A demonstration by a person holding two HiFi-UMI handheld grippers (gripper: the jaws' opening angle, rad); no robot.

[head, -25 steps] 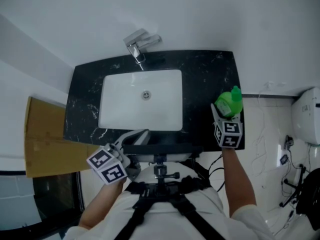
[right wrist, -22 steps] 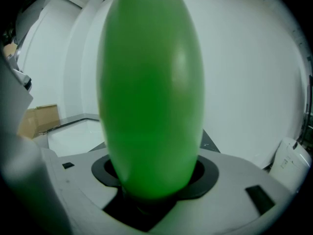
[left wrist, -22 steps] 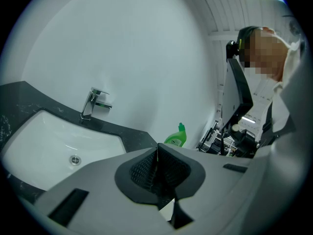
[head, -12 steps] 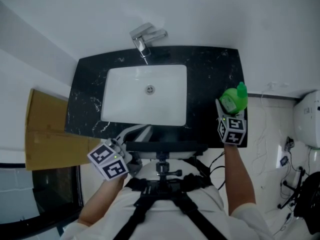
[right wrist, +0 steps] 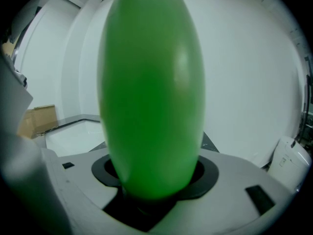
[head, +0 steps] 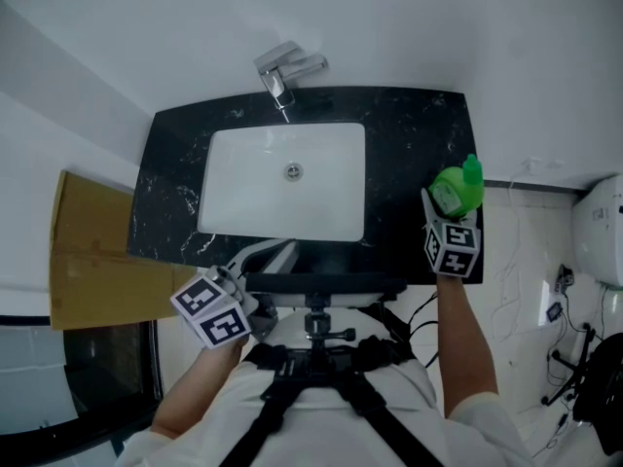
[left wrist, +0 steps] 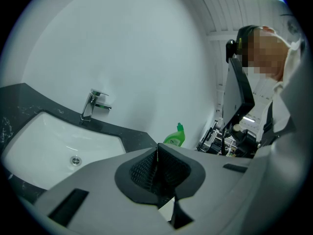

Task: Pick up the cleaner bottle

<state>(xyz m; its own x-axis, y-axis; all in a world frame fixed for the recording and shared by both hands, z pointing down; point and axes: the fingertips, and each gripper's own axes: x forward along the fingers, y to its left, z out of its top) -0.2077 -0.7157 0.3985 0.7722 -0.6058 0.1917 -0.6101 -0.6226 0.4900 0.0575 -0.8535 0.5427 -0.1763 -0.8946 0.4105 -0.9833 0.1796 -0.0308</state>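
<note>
Two things escape me: the cleaner bottle (right wrist: 151, 92) fills the right gripper view with its cap cut off at the top, and I cannot tell whether its base touches the black counter (head: 409, 154). My right gripper (right wrist: 155, 195) is clamped on its body, at the counter's right edge beside the sink (head: 234, 193). Only the left gripper view shows my left gripper (left wrist: 157, 166) with jaws pressed together on nothing, and the bottle's green neck. Since half a second ago, the bottle has barely shifted.
</note>
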